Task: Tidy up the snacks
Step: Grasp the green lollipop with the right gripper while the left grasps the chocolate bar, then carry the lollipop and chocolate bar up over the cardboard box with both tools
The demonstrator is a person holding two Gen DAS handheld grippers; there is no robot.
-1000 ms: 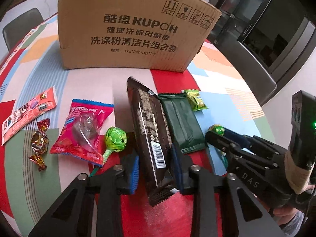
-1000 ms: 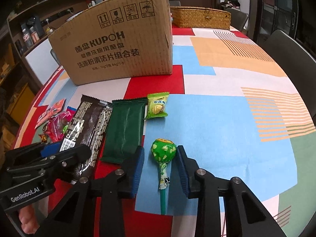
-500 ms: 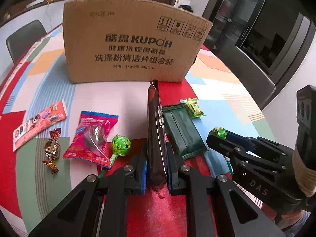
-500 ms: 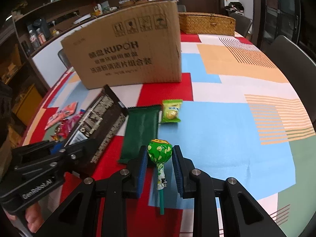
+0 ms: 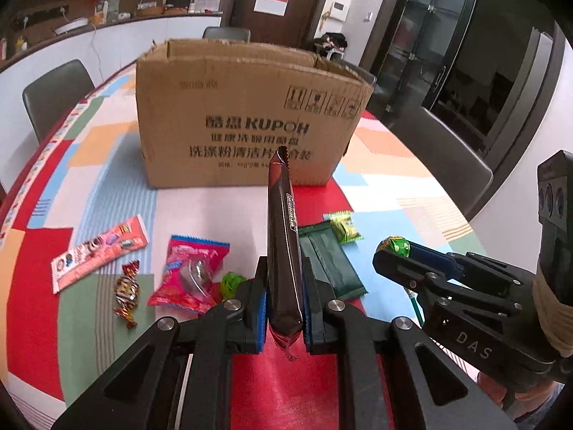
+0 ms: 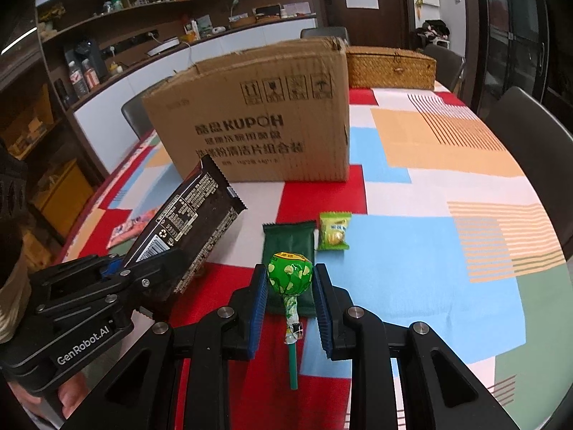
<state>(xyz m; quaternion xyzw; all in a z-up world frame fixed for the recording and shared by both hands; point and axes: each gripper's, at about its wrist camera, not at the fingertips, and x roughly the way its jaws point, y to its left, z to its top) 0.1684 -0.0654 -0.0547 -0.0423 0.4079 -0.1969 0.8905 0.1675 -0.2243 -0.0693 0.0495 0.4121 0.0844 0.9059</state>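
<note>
My left gripper (image 5: 284, 301) is shut on a long dark brown snack pack (image 5: 283, 243) and holds it edge-up above the table; the pack also shows in the right wrist view (image 6: 186, 225). My right gripper (image 6: 290, 286) is shut on a green lollipop (image 6: 290, 274), lifted off the table, its stick hanging down; the lollipop also shows in the left wrist view (image 5: 395, 245). The open cardboard box (image 5: 247, 122) stands ahead, past both grippers. On the table lie a dark green pack (image 5: 327, 261), a small yellow-green sachet (image 6: 333, 231), a second green lollipop (image 5: 232, 283), a pink bag (image 5: 189, 276) and a wrapped candy (image 5: 125, 292).
A long pink-red strip pack (image 5: 98, 252) lies at the left. A woven basket (image 6: 390, 68) stands behind the box on the right. Grey chairs (image 6: 533, 136) ring the round table with its coloured cloth (image 6: 429, 268).
Both grippers have closed on their snacks and lifted them: the left turned the dark pack on edge and raised it, the right raised the lollipop off the blue patch.
</note>
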